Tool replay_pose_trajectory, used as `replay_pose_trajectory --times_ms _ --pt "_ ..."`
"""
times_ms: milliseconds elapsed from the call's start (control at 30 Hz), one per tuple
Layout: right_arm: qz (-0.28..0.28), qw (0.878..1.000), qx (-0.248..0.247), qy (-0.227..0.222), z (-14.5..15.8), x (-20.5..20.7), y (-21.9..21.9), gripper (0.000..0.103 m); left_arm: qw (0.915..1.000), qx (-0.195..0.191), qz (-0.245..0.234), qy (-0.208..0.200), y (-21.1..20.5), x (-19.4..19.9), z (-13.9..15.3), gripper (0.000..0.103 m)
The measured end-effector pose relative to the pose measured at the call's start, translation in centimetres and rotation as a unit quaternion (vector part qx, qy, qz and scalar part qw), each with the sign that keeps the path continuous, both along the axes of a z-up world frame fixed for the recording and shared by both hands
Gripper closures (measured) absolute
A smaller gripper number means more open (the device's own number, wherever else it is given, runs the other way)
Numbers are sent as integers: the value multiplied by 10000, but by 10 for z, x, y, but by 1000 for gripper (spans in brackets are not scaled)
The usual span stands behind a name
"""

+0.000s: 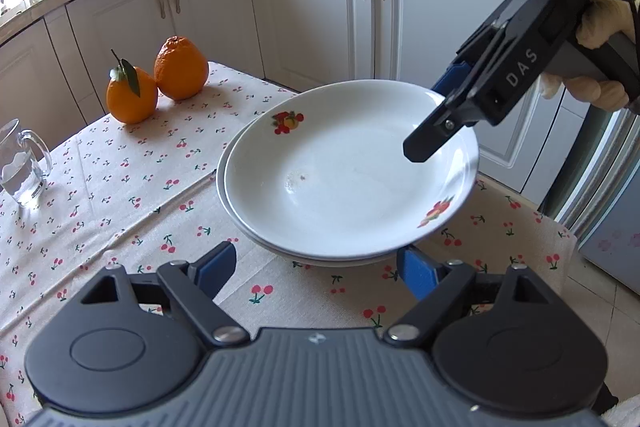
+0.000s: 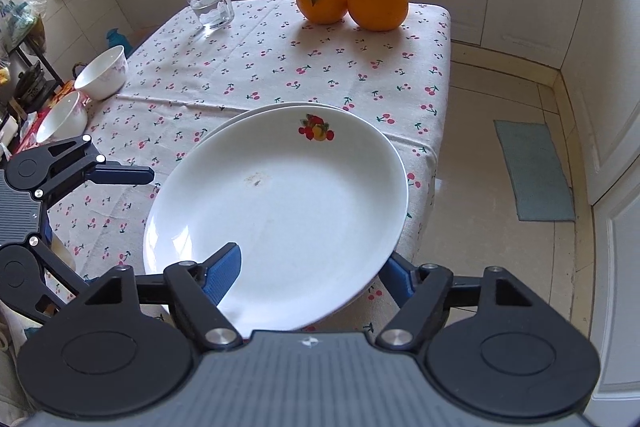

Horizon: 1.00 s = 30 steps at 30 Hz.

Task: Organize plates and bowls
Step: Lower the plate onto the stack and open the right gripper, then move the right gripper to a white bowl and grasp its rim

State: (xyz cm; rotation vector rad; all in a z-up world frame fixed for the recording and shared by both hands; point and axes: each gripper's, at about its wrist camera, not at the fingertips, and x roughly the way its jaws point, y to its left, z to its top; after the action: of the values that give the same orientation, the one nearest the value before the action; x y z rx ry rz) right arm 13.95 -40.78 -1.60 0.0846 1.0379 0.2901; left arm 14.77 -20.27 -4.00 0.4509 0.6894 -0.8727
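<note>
I see the top plate stacked on another at the desk edge. My right gripper fingers straddle its rim, apart; left gripper fingers spread, empty.

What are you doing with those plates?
A person is stacking dishes with two hand-held grippers. The top plate sits on the lower plate on the table. The right gripper straddles its rim, jaws apart. The left gripper waits open nearby. Two bowls remain.
</note>
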Motion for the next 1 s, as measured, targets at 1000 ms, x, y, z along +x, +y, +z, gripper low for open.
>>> replay_pose_trajectory --times_ms 1000 --pt "-559 9870 -760 -1297 38 -60 92 0 9979 -582 61 -274 71 -39 34 9"
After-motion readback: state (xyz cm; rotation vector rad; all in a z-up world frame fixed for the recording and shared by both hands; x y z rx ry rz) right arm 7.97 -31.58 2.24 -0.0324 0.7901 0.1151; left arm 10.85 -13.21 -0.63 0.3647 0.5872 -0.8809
